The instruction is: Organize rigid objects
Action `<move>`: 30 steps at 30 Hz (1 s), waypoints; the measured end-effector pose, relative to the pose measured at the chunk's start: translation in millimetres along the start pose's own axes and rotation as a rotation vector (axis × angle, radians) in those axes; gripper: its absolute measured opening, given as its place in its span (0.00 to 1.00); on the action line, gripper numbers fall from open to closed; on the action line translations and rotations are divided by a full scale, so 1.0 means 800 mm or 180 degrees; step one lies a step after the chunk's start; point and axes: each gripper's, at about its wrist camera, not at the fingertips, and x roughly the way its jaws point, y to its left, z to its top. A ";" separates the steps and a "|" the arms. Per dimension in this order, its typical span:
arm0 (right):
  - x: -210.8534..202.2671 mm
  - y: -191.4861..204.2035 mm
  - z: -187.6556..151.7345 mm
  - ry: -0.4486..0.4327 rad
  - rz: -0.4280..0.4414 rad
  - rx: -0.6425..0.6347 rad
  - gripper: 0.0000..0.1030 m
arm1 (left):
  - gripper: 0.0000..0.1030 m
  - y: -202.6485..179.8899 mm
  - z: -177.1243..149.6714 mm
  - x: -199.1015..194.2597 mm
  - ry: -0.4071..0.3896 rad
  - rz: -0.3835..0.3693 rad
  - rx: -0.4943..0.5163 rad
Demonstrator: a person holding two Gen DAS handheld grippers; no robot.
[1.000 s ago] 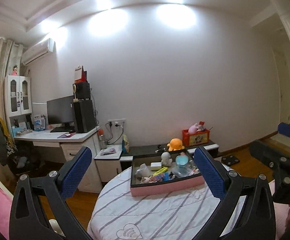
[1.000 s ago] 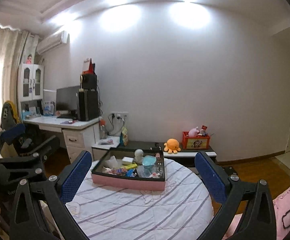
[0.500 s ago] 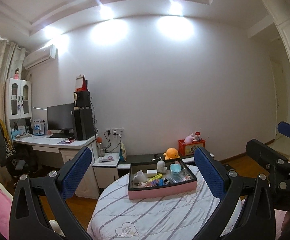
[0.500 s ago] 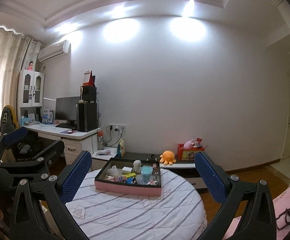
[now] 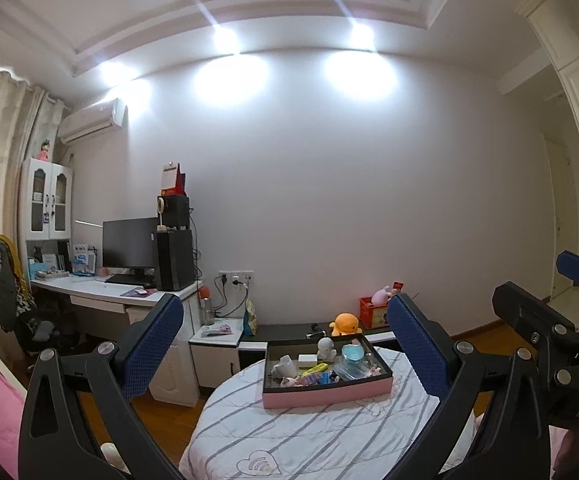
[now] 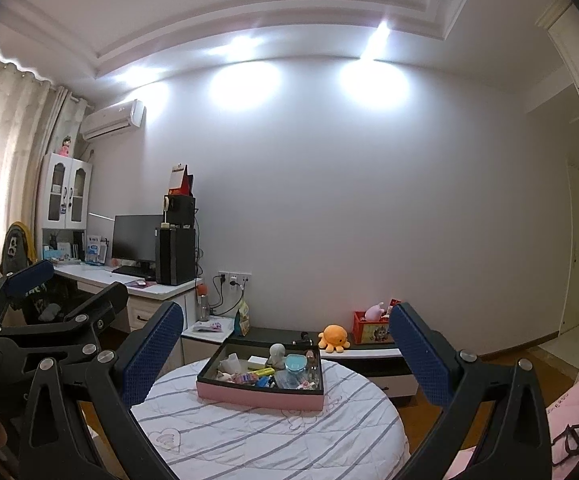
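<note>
Two claws hang spread and empty: left gripper (image 5: 283,344), right gripper (image 6: 285,350). One pink tray (image 5: 329,394) of small objects sits on one striped round table (image 5: 309,436), ahead between each claw's fingers.

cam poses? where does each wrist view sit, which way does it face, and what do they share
Left wrist: on the left claw, level, facing the pink tray on the round striped table and the far wall; own open fingers show, right claw at the right edge.
Right wrist: on the right claw, same heading, further right; left claw at the left edge.
Shared: tray, table, orange plush.
</note>
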 end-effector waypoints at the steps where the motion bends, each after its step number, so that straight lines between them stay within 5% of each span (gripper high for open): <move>1: -0.001 0.000 -0.001 -0.0007 0.0000 0.0001 1.00 | 1.00 0.000 0.001 -0.001 -0.0010 0.0007 0.0006; 30: -0.009 0.006 0.005 -0.0014 -0.0088 -0.0009 1.00 | 1.00 0.002 0.002 -0.004 -0.0061 0.0003 -0.0042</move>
